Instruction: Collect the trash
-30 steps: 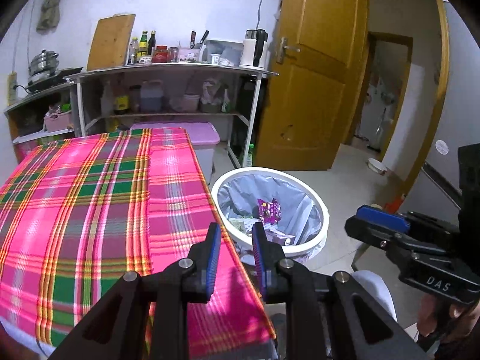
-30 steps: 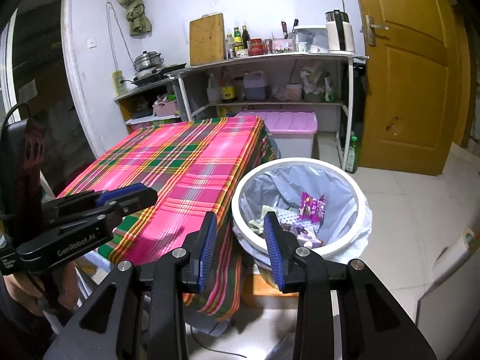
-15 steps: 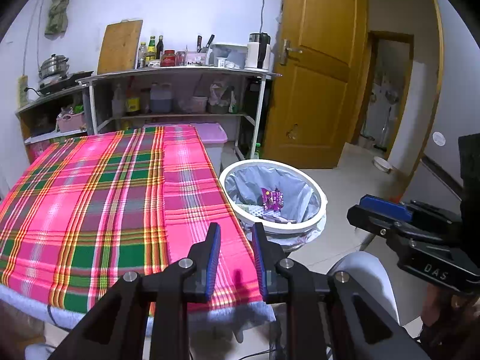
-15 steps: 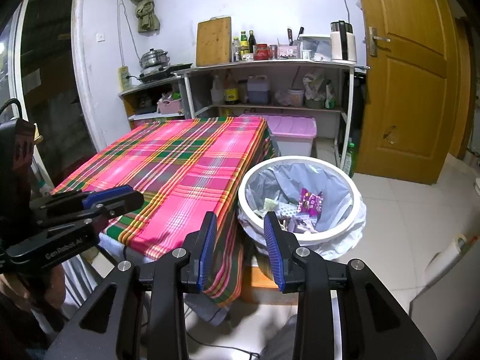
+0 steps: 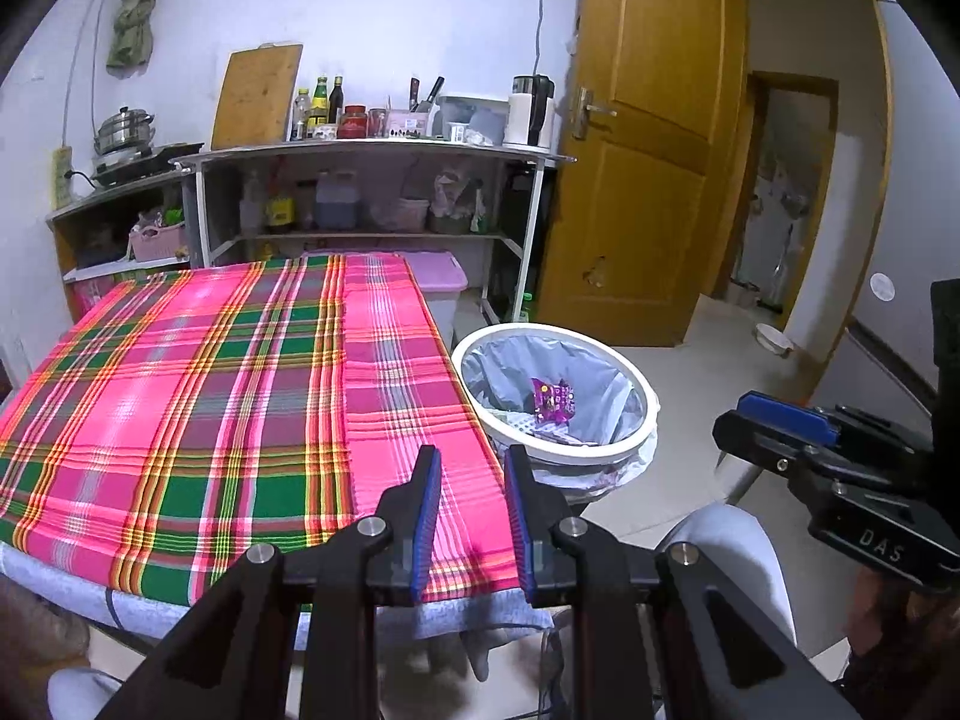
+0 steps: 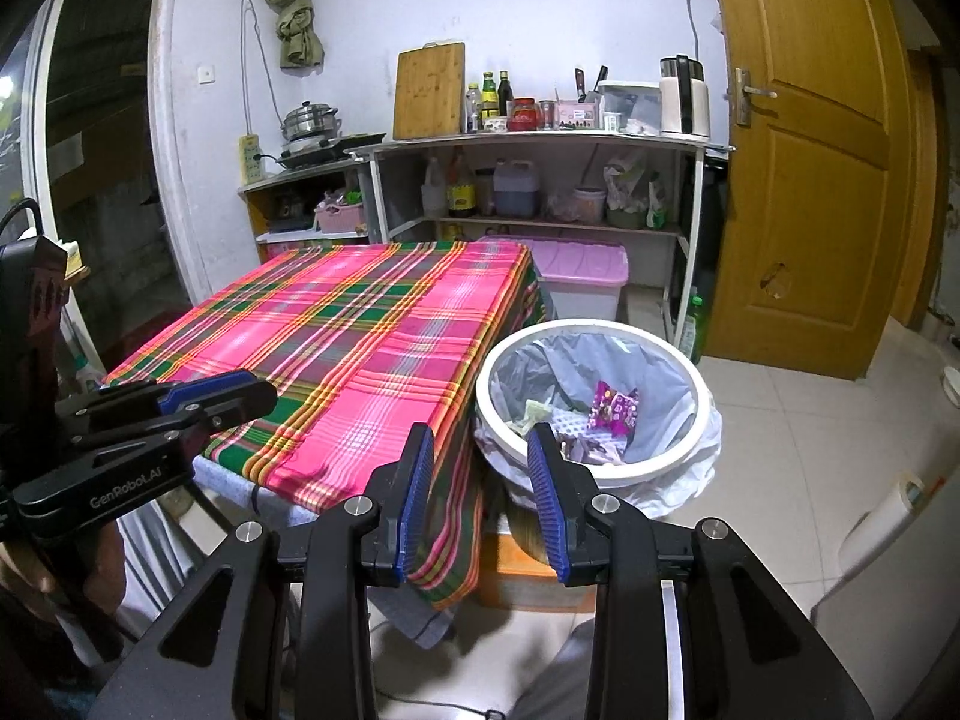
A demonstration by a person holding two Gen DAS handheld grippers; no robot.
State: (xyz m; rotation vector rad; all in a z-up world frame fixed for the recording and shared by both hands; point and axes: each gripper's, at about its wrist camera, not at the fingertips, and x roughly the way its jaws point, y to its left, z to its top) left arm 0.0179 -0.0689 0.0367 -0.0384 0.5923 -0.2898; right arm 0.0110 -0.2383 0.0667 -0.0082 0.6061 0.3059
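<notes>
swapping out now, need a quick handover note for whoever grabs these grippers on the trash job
Left gripper: fingers apart, nothing between them, over the near edge of the plaid tablecloth.
Right gripper: fingers apart, empty, aimed between the table edge and the bin.
White trash bin, lined with a bag, stands on the floor beside the table; a purple wrapper and other scraps lie inside.
Done: trash is in the bin; no trash visible on the cloth.
Left: nothing visible to collect.

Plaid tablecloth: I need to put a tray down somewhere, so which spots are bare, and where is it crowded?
The whole plaid tablecloth shows bare, from the edge by the pink-lidded box to the near hem. Tiled floor between the trash bin and the wooden door is free too. The shelf unit is crowded with bottles and containers.
</notes>
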